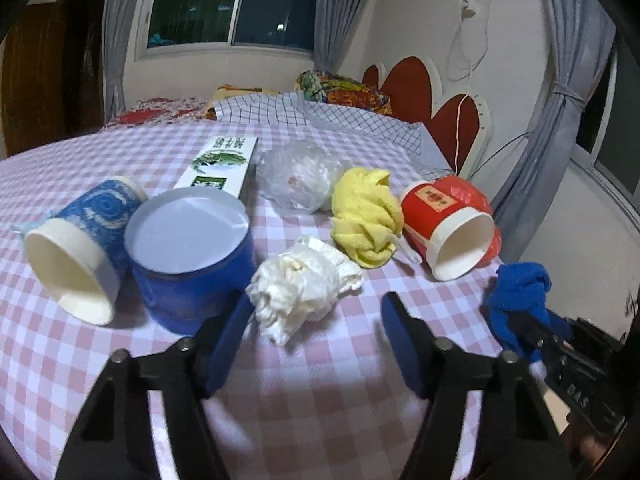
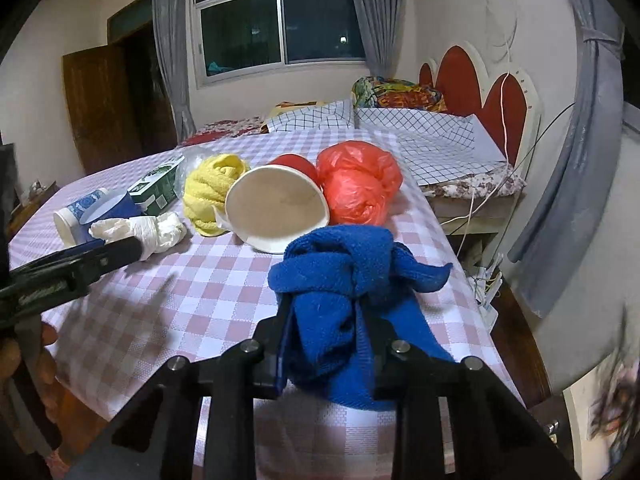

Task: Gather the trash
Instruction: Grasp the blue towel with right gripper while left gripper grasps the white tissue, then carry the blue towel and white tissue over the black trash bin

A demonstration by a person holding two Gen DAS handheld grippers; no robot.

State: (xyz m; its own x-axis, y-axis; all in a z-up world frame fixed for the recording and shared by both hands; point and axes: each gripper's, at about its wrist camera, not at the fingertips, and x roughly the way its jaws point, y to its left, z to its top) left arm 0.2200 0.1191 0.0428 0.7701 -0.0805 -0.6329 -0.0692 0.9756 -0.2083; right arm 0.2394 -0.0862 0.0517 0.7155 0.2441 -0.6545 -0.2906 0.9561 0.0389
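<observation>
In the right wrist view the right gripper [image 2: 326, 320] is seen clenched on a knotted blue cloth [image 2: 340, 276], which sits at lower centre of the frame; the cloth's long axis runs up the frame, its knot at the top and its loose end hanging down between the fingers. In the left wrist view the same cloth [image 1: 520, 304] is found at the right edge, gripped from below right, above the checked worktop [image 1: 320, 400]. The left gripper [image 1: 316, 320] is held released, its blue pads [image 1: 228, 340] wide apart at lower centre, pointing up the frame and tilted down toward a crumpled white wad [image 1: 304, 284] lying just ahead, close by the left pad. A red paper cup [image 1: 448, 228] lies on its side at right of centre, mouth turned toward the lower right. A yellow cloth [image 1: 366, 216] is bundled just beside it. At left a blue patterned cup [image 1: 80, 248] lies on its side, mouth to the lower left, touching an upright blue tub [image 1: 192, 256]. A clear plastic bag [image 1: 298, 176] and a flat printed box [image 1: 220, 164] lie further up
</observation>
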